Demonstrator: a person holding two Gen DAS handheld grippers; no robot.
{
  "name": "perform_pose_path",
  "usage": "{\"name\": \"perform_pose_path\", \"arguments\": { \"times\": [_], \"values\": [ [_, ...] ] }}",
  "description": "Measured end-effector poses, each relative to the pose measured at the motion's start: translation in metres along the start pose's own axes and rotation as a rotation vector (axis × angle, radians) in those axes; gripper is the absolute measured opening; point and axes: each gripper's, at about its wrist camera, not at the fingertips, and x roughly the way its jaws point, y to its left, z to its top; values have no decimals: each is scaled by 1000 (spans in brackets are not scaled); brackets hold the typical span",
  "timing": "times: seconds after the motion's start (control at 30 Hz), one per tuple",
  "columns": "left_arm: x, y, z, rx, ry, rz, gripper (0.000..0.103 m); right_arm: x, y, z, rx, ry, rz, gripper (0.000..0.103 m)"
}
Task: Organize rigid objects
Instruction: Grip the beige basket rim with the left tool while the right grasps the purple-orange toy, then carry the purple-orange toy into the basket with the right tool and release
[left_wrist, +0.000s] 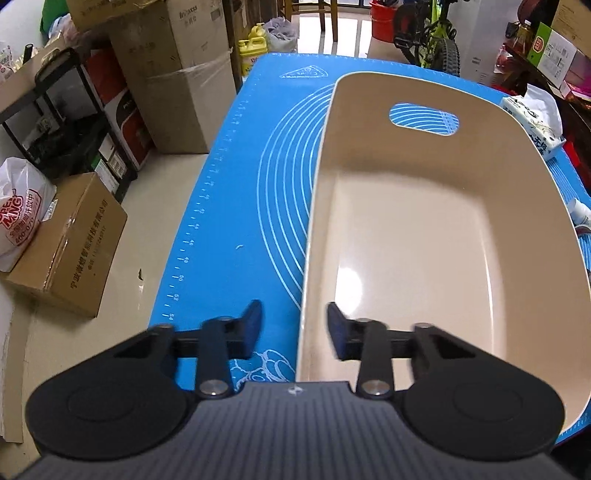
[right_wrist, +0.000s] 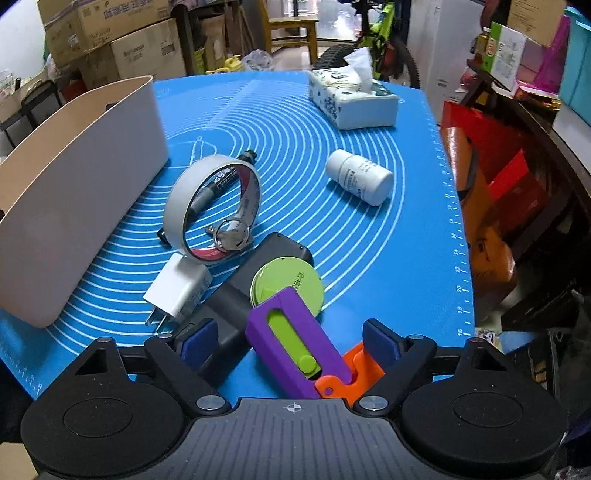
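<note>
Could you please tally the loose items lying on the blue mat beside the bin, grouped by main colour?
White: 3 - tape roll, plug charger, lying pill bottle
Black: 2 - marker pen, flat rectangular device
Green: 1 - round lid
Purple: 1 - plastic slider toy
Silver: 1 - key ring
Patterned: 1 - tissue pack
Total: 9

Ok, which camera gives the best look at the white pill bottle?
The right wrist view. There the white pill bottle lies on its side in full on the blue mat, label facing up, clear of the other items. In the left wrist view only a sliver of it shows at the right edge, behind the beige bin.
</note>
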Motion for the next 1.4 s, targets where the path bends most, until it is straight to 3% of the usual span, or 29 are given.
{"name": "perform_pose_path", "arguments": {
  "times": [0.03,0.13,0.17,0.3,0.5,0.83,1.03,1.17,1.4],
  "values": [
    [1,-1,1,2,3,-3,20,0,0,1,-3,2,6,83],
    [3,-2,2,12,7,-16,17,2,-2,1,0,11,25,77],
    [4,-2,3,13,8,-20,8,3,-2,1,-4,14,29,73],
    [6,4,3,-18,11,-41,7,6,0,2,-30,18,28,56],
    [8,7,5,-30,14,-57,6,5,4,3,-48,-4,11,50],
    [8,9,2,-30,8,-61,6,5,-4,4,35,-11,7,48],
    [9,8,2,-28,6,-60,6,12,-12,6,27,3,57,48],
    [9,8,2,-29,7,-60,6,11,-7,4,4,-10,42,48],
    [9,8,2,-27,6,-58,6,-16,-8,-2,62,-119,15,46]
  ]
}}
